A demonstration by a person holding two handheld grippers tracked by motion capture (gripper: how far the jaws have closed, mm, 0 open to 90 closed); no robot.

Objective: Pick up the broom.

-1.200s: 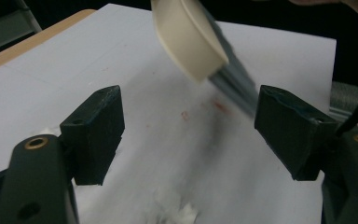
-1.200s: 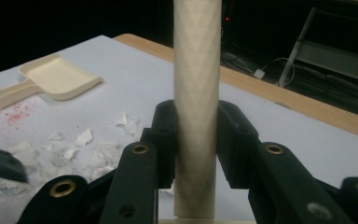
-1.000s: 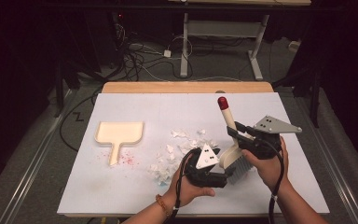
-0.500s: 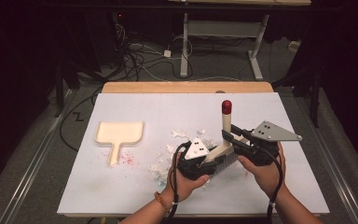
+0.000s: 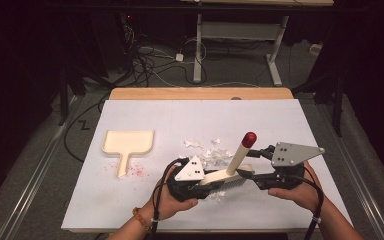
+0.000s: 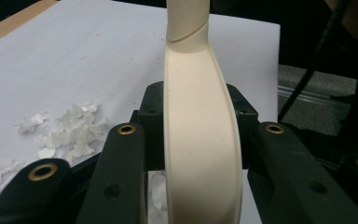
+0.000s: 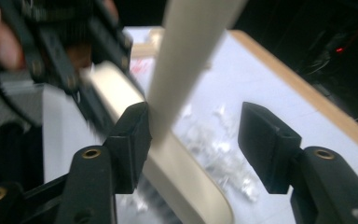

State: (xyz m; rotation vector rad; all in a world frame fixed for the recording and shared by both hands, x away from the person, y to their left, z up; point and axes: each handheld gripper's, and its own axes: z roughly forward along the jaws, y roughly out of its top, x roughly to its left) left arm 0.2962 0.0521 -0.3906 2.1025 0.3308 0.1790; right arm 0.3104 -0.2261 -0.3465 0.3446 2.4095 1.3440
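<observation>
On table | left claw (image 5: 207, 184) clenched on brush (image 5: 227, 172) | right claw (image 5: 250, 165) released, opening

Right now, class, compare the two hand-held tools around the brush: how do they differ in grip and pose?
1. The left tool is shut on the brush, pads pressing its cream back; the right tool has just been opening, one pad apart from the handle.
2. The left tool holds the brush's head end; the right tool sits at the handle's base.
Both sit low over the white table by the paper scraps.
</observation>
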